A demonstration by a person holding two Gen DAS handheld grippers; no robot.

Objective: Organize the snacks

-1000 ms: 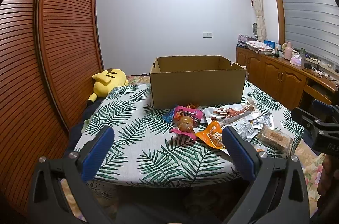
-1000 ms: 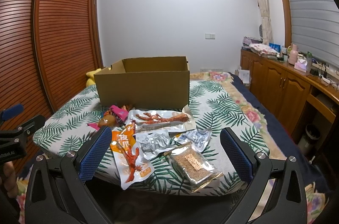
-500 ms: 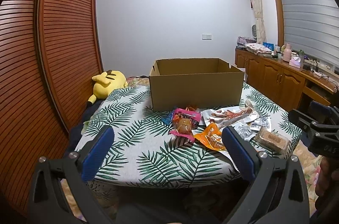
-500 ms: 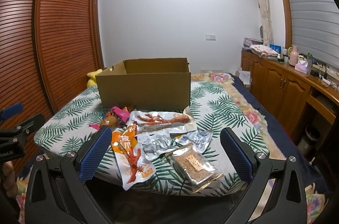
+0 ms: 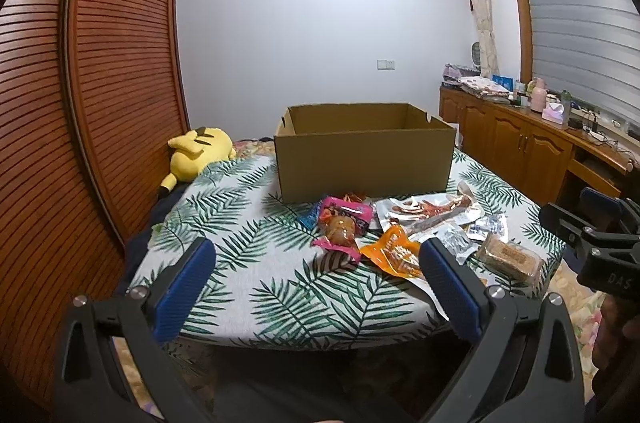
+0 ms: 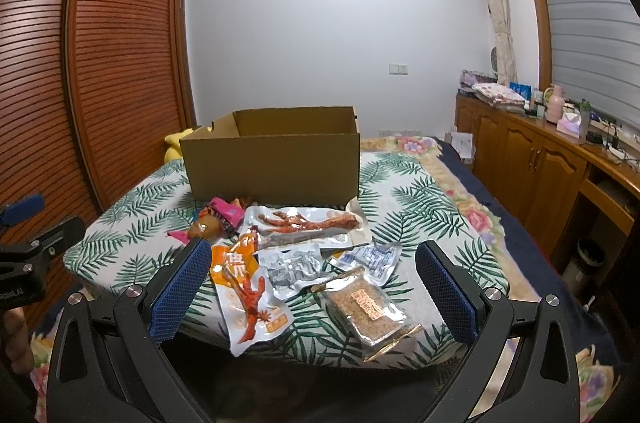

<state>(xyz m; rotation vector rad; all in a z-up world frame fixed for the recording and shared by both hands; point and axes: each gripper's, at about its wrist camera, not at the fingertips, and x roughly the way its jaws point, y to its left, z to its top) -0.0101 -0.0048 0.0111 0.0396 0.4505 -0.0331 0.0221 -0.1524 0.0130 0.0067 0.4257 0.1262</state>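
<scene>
Both grippers, left (image 5: 316,275) and right (image 6: 314,277), spread and empty, unmoved since earlier; box (image 6: 272,159) mid-frame unfilled, 0 snacks (image 6: 304,255) sorted.

The left gripper (image 5: 316,283) has been drawn slightly back and raised from the table (image 5: 256,263); the box (image 5: 366,159) and snacks (image 5: 400,231) are seen a little farther off.

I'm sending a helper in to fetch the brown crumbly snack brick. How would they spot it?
Find the open cardboard box on the palm-leaf tablecloth; the snacks lie in front of it. The brown snack brick is the pack nearest the table's front edge, at the right end of the pile. It alone is a thick brown block in clear wrap.
</scene>
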